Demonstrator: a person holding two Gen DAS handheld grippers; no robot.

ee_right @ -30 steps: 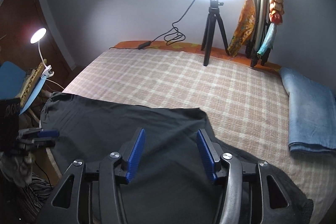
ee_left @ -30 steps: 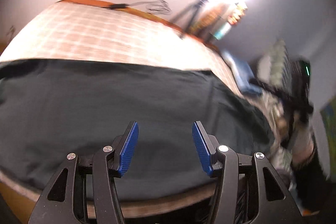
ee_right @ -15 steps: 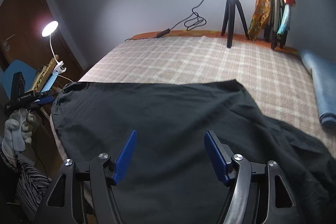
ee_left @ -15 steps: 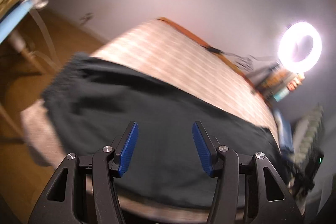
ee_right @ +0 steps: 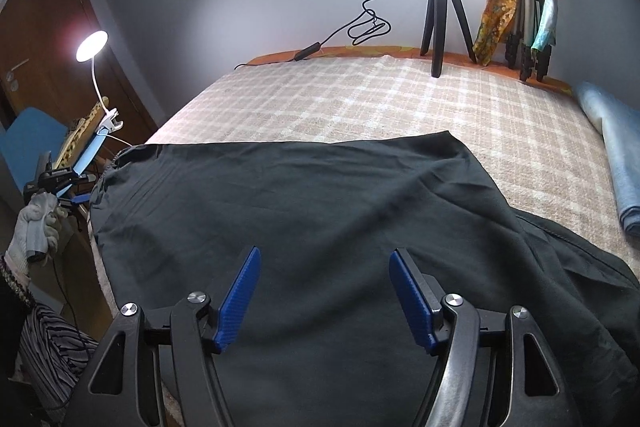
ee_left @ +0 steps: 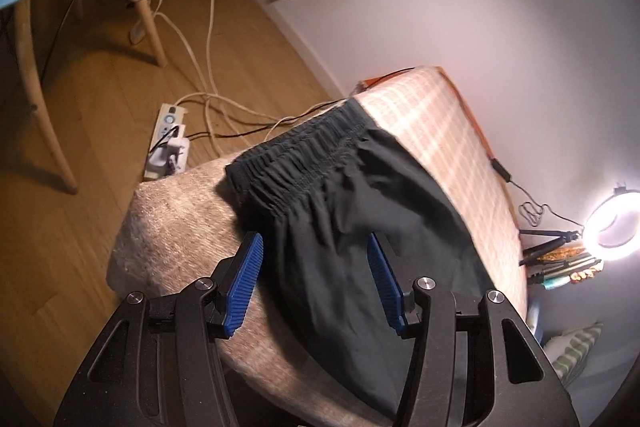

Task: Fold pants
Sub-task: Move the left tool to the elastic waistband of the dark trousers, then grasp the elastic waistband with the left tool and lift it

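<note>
A: Right wrist view, item 1: checked bed (ee_right: 360,99), ring light tripod (ee_right: 440,7) at far wall. Pants (ee_right: 320,227)?
B: Near edge, long axis left-right, waistband (ee_left: 296,155) at my left corner. Left gripper (ee_left: 316,283) swung over it, jaws apart, empty. Right gripper (ee_right: 325,291) just widened, nothing gripped.

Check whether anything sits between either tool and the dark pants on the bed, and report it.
Nothing visible does. The left tool, jaws open and empty, points straight at the pants near the elastic waistband. The right tool, jaws open and empty, hangs over bare fabric. The tripod and folded blue cloth lie well aside.
</note>
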